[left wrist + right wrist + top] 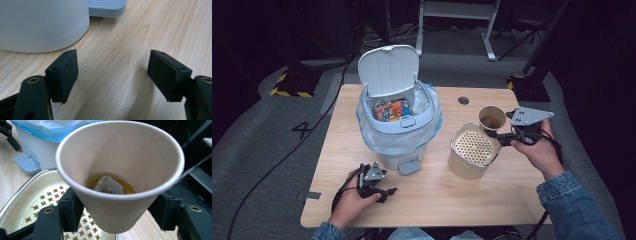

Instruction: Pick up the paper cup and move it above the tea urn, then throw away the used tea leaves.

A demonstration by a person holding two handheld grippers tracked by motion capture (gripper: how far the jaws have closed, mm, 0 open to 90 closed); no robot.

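My right gripper point(497, 135) is shut on a paper cup point(491, 118) and holds it upright above the far right rim of a cream tin point(472, 150) with a perforated insert. In the right gripper view the cup point(120, 170) holds brown tea and a tea bag point(108, 185), with the insert point(47, 202) below it. My left gripper point(387, 192) rests on the table near the front left, open and holding nothing. Its pads point(66, 72) stand wide apart over bare wood, close to the base of the white pedal bin point(42, 22).
The pedal bin point(399, 120) stands mid-table with its lid up, a blue liner and orange wrappers point(390, 110) inside; its pedal point(409, 165) faces me. The wooden table point(432, 200) has a cable hole point(463, 100) at the back. Cables run across the floor at left.
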